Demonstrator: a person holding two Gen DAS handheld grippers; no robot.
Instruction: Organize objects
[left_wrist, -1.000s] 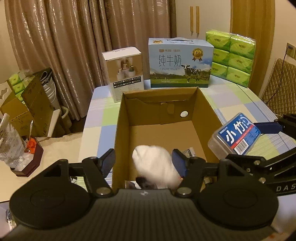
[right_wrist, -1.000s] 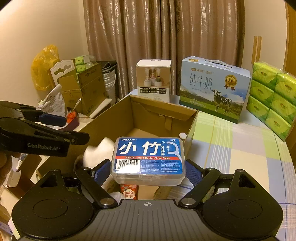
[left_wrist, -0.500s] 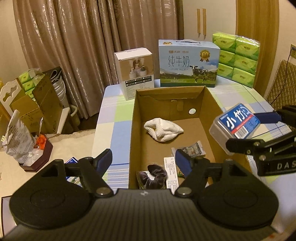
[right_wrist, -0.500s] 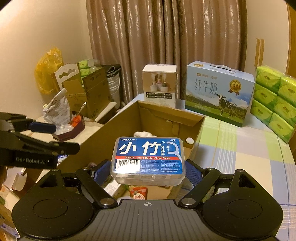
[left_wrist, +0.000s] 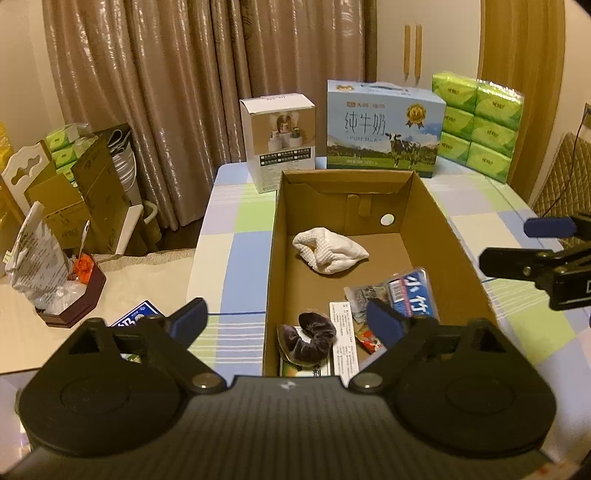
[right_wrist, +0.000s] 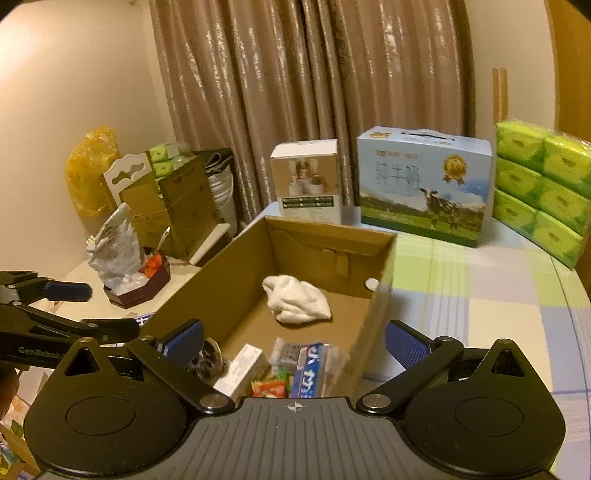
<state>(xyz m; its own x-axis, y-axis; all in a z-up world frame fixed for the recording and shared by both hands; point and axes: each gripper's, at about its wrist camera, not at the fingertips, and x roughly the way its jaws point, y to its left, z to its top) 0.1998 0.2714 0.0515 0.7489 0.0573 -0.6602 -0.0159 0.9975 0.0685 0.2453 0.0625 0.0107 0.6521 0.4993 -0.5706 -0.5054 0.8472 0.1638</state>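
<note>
**Floss-pick box released into the carton; both tongs left empty**

Nearest the cameras, both pairs of tongs were seen spread apart with nothing between the pads. The right tongs (right_wrist: 293, 341), which had been clamped on the floss-pick box (left_wrist: 413, 293) half a second earlier, were now open over the near right corner of the cardboard carton (left_wrist: 271, 258). The left tongs (left_wrist: 288, 321) were likewise empty and wide, held above the near end of the carton, as they had been half a second before.

Just beyond the pads, the floss-pick box was found lying tilted inside the carton against its right wall, resting partly on a clear snack packet (left_wrist: 364, 295). Beside it a dark velvet scrunchie (left_wrist: 306, 339), a narrow white box (left_wrist: 345, 343) and a small red wrapper (left_wrist: 367, 338) were crowded at the near end. Farther in, the white cloth (left_wrist: 330, 251) lay alone on the carton floor, where it had been dropped a second before by the left tongs.

From this it was judged that two placements had been completed. On the checked tabletop (left_wrist: 236, 236) to the left of the carton, a blue-printed item (left_wrist: 136, 317) was partly hidden behind the left tongs; it was judged a likely next pick. At the far edge, the white product box (left_wrist: 279, 140), the milk case (left_wrist: 384, 127) and the green tissue packs (left_wrist: 476, 123) stood untouched.
</note>
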